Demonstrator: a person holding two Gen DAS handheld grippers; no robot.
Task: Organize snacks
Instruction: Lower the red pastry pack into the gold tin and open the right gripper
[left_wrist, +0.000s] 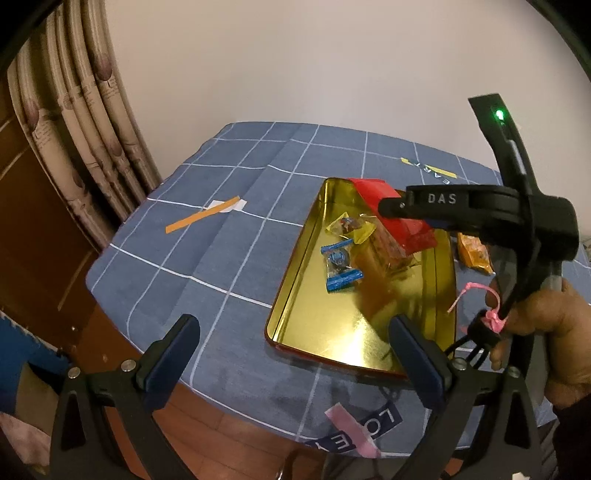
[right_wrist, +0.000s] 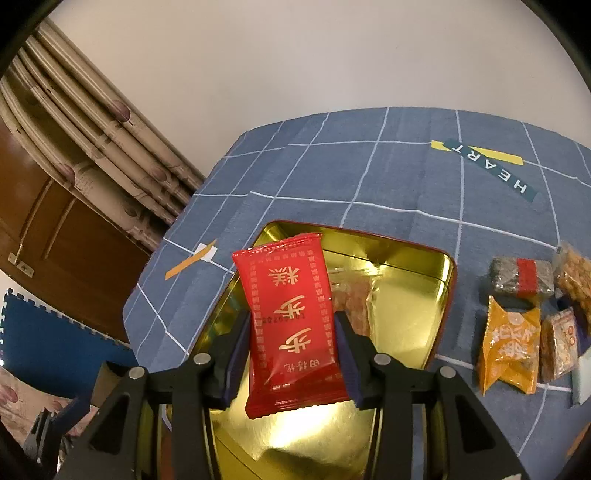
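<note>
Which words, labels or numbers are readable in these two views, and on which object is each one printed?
"DAS": on the black body of the right gripper.
"HEART": on the blue checked tablecloth, far side, on a dark strip.
"LOVE": partly readable on a dark strip at the tablecloth's near edge.
Red snack packet, held in the right gripper: gold Chinese characters, upside down; the printed date number is blurred.
Orange snack packet: print too crumpled to read.

The right gripper (right_wrist: 291, 347) clamps a red snack packet (right_wrist: 291, 317) above the gold tin tray (right_wrist: 413, 317), where a clear-wrapped snack (right_wrist: 354, 302) lies. More packets (right_wrist: 509, 343) sit near the table's (right_wrist: 369, 173) right edge.
</note>
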